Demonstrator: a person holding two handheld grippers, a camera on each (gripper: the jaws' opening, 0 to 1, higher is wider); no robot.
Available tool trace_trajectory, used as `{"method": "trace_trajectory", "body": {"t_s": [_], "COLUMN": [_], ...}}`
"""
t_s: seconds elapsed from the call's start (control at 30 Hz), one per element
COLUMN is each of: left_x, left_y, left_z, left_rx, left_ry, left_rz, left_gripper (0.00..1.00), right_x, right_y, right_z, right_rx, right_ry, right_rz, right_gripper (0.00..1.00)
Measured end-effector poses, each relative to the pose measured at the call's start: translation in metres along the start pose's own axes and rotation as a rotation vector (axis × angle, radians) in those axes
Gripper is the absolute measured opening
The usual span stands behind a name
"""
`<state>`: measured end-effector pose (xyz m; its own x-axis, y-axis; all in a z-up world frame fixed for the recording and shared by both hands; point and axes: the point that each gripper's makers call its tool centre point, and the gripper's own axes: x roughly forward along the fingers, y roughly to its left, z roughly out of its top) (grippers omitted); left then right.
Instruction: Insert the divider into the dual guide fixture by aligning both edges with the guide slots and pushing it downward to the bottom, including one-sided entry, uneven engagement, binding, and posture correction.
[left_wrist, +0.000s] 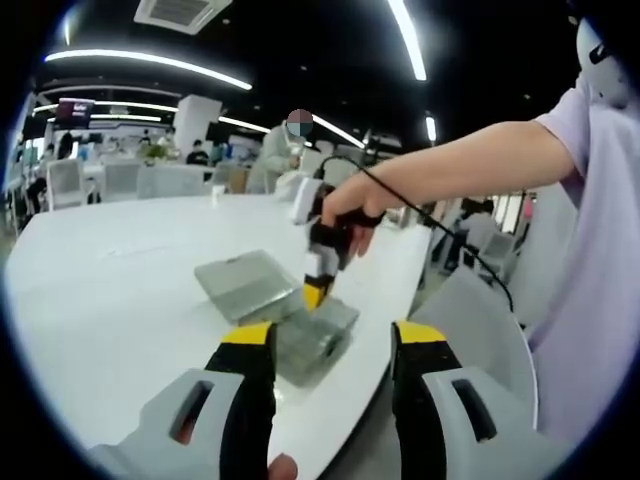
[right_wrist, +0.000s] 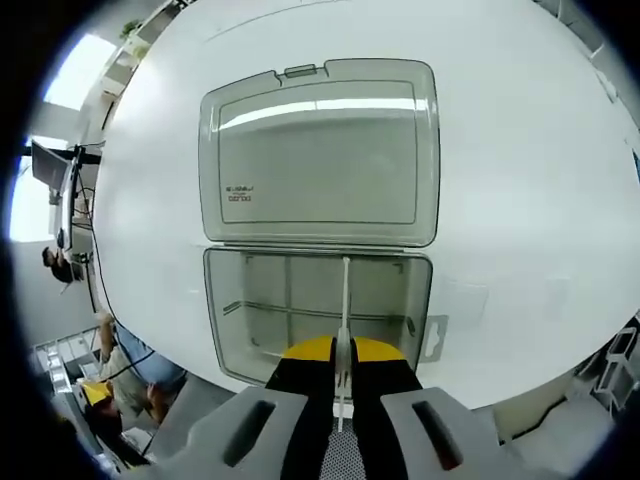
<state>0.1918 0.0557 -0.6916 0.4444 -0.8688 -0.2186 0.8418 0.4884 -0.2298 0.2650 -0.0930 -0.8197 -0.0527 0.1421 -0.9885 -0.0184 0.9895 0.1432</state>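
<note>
A clear plastic box (right_wrist: 270, 300) lies open on the white table (right_wrist: 520, 180), its lid (right_wrist: 320, 150) folded flat beyond it. The thin white divider (right_wrist: 345, 295) stands edge-on, upright over the middle of the box. My right gripper (right_wrist: 341, 352) is shut on its near end. Whether the divider's edges sit in the guide slots I cannot tell. In the left gripper view a hand holds the right gripper (left_wrist: 316, 285) pointing down into the box (left_wrist: 325, 345), beside the lid (left_wrist: 245, 283). My left gripper (left_wrist: 333, 345) hovers open near the table edge, short of the box, holding nothing.
A long partition (right_wrist: 300, 310) crosses the box. The table edge (right_wrist: 500, 385) runs close behind the box. A person's arm (left_wrist: 470, 165) reaches in from the right. Chairs (left_wrist: 120, 180) and a standing person (left_wrist: 285, 150) are at the far side.
</note>
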Motion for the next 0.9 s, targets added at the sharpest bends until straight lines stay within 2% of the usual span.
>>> {"method": "trace_trajectory", "body": {"t_s": [0.37, 0.57, 0.9], "left_x": [-0.003, -0.003, -0.003], "left_y": [0.002, 0.001, 0.002], "left_z": [0.001, 0.001, 0.002], "left_rx": [0.002, 0.002, 0.004], "left_ry": [-0.002, 0.002, 0.003], "left_rz": [0.011, 0.011, 0.015], "left_gripper": [0.44, 0.44, 0.44], "right_x": [0.007, 0.016, 0.021], "right_y": [0.000, -0.002, -0.004], "right_z": [-0.001, 0.005, 0.007], "right_rx": [-0.012, -0.017, -0.018], "right_ry": [-0.016, -0.033, -0.035], "right_rz": [-0.010, -0.007, 0.000], "right_gripper": [0.00, 0.00, 0.00]}}
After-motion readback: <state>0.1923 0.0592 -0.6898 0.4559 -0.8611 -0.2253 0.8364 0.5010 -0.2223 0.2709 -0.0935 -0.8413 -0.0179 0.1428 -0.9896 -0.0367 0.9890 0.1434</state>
